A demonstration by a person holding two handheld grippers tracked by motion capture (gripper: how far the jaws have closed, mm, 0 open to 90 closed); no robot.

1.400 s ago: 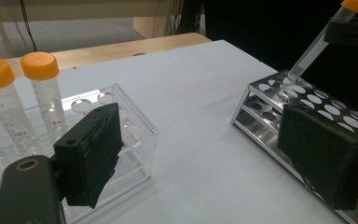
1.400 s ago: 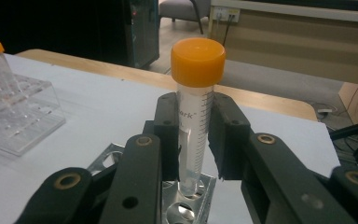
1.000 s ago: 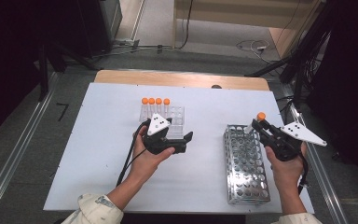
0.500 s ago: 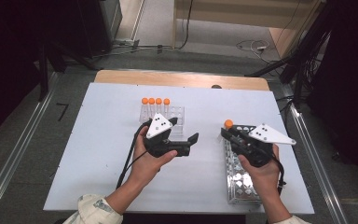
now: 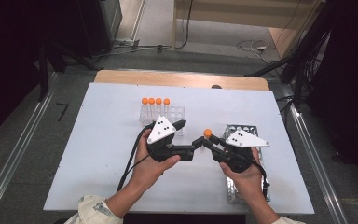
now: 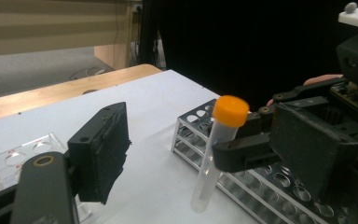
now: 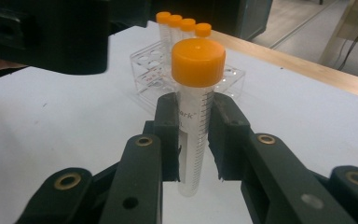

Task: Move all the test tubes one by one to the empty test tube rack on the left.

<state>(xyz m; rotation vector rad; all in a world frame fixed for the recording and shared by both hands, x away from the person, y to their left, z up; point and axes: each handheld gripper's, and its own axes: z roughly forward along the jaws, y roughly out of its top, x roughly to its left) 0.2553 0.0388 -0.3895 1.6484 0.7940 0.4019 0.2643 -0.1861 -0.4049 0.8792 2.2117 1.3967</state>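
From the high view I see both grippers meeting near the table's middle. The right gripper (image 5: 208,141) carries a tube (image 5: 207,134) that reads there as little more than an orange cap, its body hidden by the jaws. The left gripper (image 5: 193,144) reaches rightward toward it; I can't judge its jaw gap from above.

The right gripper view gives me what the top camera lacks: the jaws are pinched on the clear tube (image 7: 193,140) just under its orange cap (image 7: 198,60), one pad on each side, graduation marks facing me. The tube's long axis runs upright, cap up, rounded bottom hanging free above the white table (image 7: 51,126). Behind it, far side, stands a clear rack (image 7: 151,70) holding four more orange-capped tubes (image 7: 182,25) in a row.

The left gripper view shows the tube (image 6: 214,154) from the side: slightly tilted, cap leaning right, bottom clear of the table surface. It hangs between my left gripper's own two pads (image 6: 103,149), which are spread wide and not touching it. The metal rack (image 6: 261,182) sits just behind and to the right of the tube, its holes open.

In the high view the metal rack (image 5: 235,191) lies under the right hand (image 5: 247,179).
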